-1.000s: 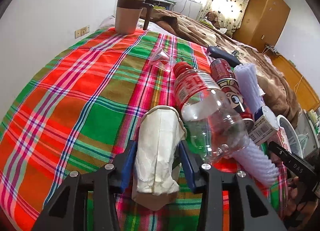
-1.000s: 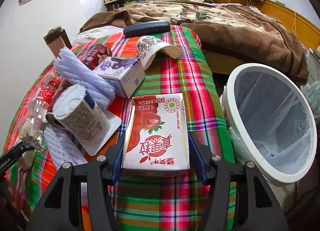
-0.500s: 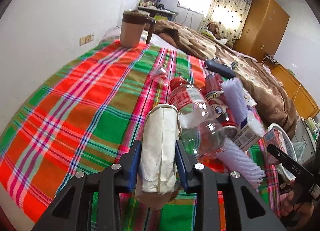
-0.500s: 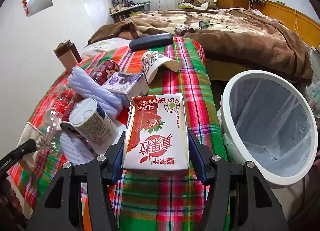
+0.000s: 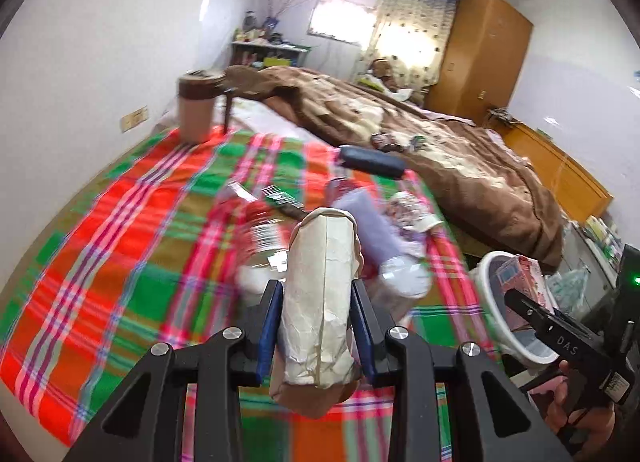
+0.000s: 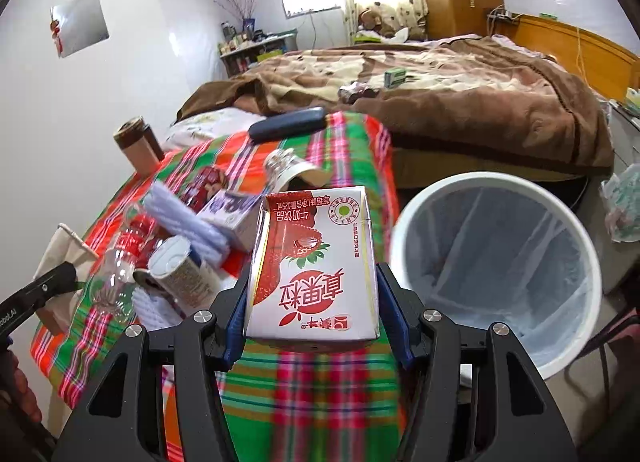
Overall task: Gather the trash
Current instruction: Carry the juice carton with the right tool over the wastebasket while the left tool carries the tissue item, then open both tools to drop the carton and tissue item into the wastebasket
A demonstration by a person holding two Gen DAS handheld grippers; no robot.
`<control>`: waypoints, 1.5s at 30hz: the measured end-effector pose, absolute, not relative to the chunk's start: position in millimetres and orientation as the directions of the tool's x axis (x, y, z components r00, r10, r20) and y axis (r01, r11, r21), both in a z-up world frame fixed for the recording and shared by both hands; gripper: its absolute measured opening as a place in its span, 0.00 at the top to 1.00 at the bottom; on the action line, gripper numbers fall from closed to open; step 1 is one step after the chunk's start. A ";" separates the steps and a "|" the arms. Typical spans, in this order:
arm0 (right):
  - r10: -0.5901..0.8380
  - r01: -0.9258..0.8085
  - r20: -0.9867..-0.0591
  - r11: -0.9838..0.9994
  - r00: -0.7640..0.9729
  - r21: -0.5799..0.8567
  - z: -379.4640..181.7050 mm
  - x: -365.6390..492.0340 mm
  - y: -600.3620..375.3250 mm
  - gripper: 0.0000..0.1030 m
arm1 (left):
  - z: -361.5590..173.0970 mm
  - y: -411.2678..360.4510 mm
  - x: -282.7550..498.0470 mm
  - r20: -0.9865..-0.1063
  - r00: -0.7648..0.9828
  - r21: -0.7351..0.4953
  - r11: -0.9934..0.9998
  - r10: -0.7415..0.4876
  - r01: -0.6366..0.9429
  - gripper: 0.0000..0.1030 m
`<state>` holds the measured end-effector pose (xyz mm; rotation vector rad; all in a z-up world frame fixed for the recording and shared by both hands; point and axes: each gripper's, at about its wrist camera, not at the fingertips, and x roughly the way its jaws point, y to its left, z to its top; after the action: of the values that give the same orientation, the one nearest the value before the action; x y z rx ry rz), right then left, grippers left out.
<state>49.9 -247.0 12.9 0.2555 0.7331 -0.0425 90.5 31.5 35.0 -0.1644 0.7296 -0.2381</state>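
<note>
Jaws of the left gripper [image 5: 316,326], having just been closing, are pinching a crumpled paper bag [image 5: 320,302] above the plaid worktop [image 5: 120,246]; right gripper [image 6: 312,314] jaws are pinching a strawberry milk carton [image 6: 316,262] beside the white bin [image 6: 496,182].

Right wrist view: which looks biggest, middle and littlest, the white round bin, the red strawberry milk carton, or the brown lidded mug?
1. White round bin.
2. Red strawberry milk carton, though it sits close to the camera in the right gripper, which flatters it.
3. Brown lidded mug, far away, so truly unsure.
</note>
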 end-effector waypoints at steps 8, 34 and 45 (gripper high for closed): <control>-0.008 0.188 -0.653 0.960 0.757 0.207 19.6 38.8 -285.8 0.43 | 44.3 -40.4 94.5 -0.629 0.688 -0.217 0.931 -0.363 0.293 0.67; -0.132 0.335 -0.741 0.933 0.659 0.131 -20.4 41.2 -384.2 0.43 | 7.4 -236.0 120.0 -0.705 0.481 -0.215 0.804 -0.520 0.554 0.67; -0.158 0.349 -0.748 0.932 0.645 0.103 -24.4 36.7 -391.5 0.37 | -3.6 -246.5 128.1 -0.721 0.476 -0.203 0.810 -0.504 0.550 0.49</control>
<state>36.7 -391.5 -24.4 0.2480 0.8219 -0.2918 128.1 -246.5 -3.6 0.0590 0.8608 -0.6442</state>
